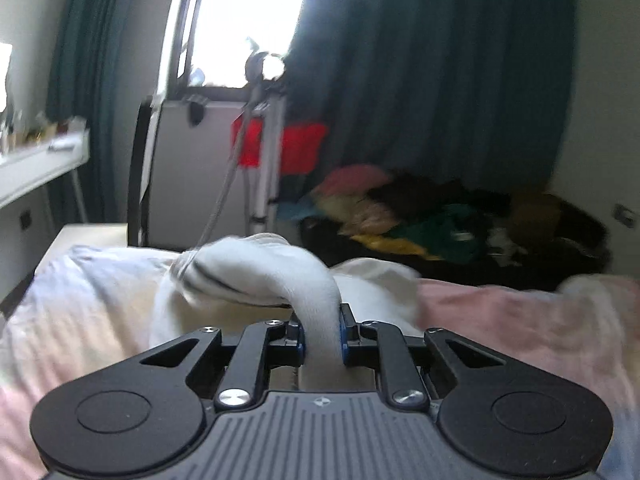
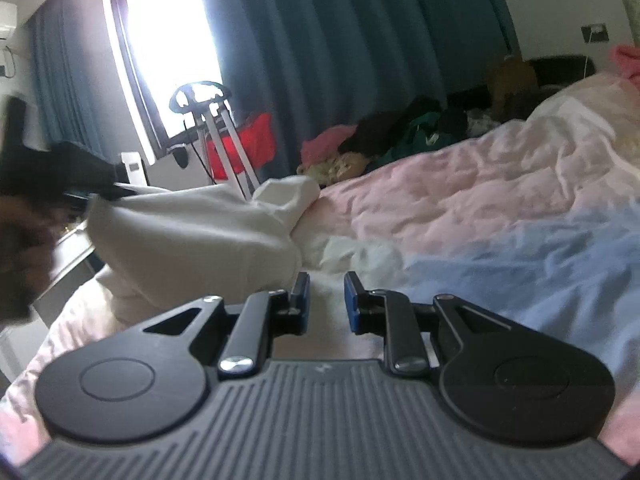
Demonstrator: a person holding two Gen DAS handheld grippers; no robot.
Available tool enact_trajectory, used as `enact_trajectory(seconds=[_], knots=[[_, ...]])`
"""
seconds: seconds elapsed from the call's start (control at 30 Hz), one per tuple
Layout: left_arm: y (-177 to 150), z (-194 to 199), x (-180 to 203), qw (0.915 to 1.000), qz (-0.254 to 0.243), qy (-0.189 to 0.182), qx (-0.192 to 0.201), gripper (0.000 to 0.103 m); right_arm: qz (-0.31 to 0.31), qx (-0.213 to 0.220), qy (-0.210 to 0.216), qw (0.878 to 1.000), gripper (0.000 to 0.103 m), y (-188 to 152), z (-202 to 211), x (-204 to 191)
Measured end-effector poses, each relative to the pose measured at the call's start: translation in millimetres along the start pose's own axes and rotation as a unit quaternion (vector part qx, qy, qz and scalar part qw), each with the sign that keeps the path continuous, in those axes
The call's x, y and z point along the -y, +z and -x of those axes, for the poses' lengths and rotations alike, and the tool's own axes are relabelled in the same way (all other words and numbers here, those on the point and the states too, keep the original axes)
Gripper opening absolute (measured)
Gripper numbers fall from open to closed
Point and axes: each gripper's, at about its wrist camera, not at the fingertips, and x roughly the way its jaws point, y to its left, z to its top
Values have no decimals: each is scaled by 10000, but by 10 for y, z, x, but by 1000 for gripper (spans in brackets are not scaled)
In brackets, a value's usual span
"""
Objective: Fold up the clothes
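Nearest in the left wrist view, the left gripper has its blue-padded jaws pressed in on a band of white cloth that rises between them and arches away to the left, ending in a cuff with dark stripes. That cloth belongs to the white garment, which lies bunched on the pink and blue bedspread just beyond the fingers.

Nearest in the right wrist view, the right gripper hangs low over the bedspread with its jaws spread and nothing between them. Just to its left the white garment stands up in a loose mound, one end drawn up toward the blurred left gripper at the far left.

Judging from this, the step in hand is lifting or drawing out one part of the garment, perhaps a sleeve, to set up a fold. How far the folding has got cannot be settled, since the cloth is neither flat nor neatly stacked. A next move would call for the free claw to take a second hold on the cloth so it can be spread taut.

Farther off, a heap of coloured clothes lies against the dark teal curtain; whether any basket holds it I cannot tell. A tripod stands by the bright window.
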Motion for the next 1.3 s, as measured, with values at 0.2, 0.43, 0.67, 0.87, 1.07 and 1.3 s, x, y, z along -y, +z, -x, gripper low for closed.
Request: enact_trajectory(seconds=[0.2,0.43,0.67,0.87,1.07,1.3], knots=[[-733,1226,330,9988,-363,-333,-22,15,335,152,180,9992,22,84,506,-116],[-1483,1622,301,9957,-450,-221,-774,18,256,-98,465,9985,22,147,1125,-232],[-1415,1881,-120,9927,361,-665,-943,36,67,-492,1042,9933,46,116,1310,-355],[-1333,2168,-598,9949,752,-540,-408,53,270,-800,1215,9890,86,75,1033,-754],[-1162,2078,-1355,9873,1531,413,10,57,1429,-974,1326,9760,84,-447,609,-1517],[-1238,1822,-2134,9604,2538,1153,-40,57,2754,-1160,1433,9435,78,-1057,114,-2406]])
